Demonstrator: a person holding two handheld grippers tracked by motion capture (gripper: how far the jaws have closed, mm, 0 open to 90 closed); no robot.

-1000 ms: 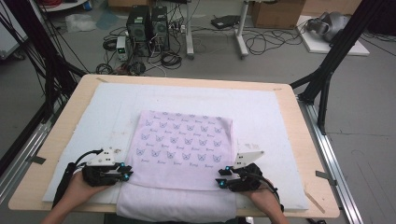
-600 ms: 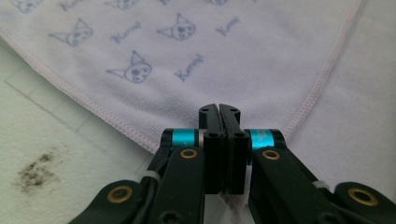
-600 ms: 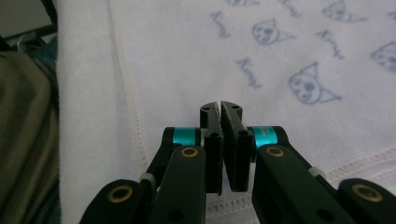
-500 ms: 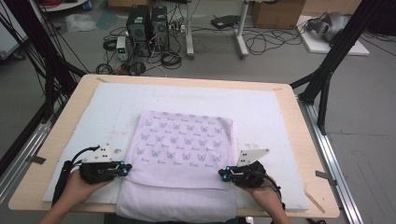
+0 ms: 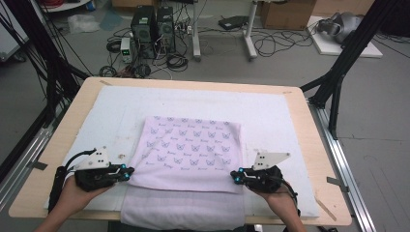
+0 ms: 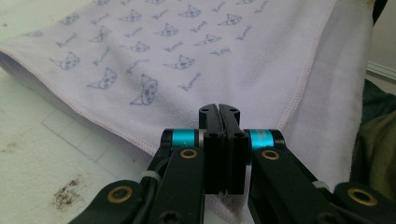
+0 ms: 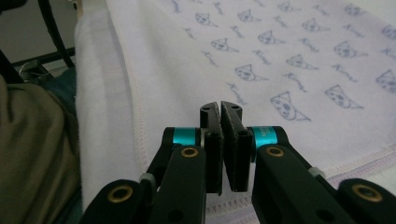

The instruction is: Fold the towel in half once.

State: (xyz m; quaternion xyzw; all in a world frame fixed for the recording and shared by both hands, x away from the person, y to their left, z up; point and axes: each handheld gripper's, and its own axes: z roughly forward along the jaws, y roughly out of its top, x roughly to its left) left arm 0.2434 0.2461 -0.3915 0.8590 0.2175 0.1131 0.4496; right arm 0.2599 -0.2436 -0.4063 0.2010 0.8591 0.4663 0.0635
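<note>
Where folded, soft printed towel [image 5: 191,154], stitched hems.

Overall light: even, soft indoor light from above, moderately bright.
Shadows: faint and short under the hands; darker floor beyond the counter [image 5: 319,145].
Glare: none; the white mat [image 5: 270,116] looks washed out.
High view: soft, low in detail, edges slightly bowed.
Gripper views: dimmer, bluish; near black jaws slightly soft, cloth print [image 6: 187,60] sharp, far corners blurred.
</note>
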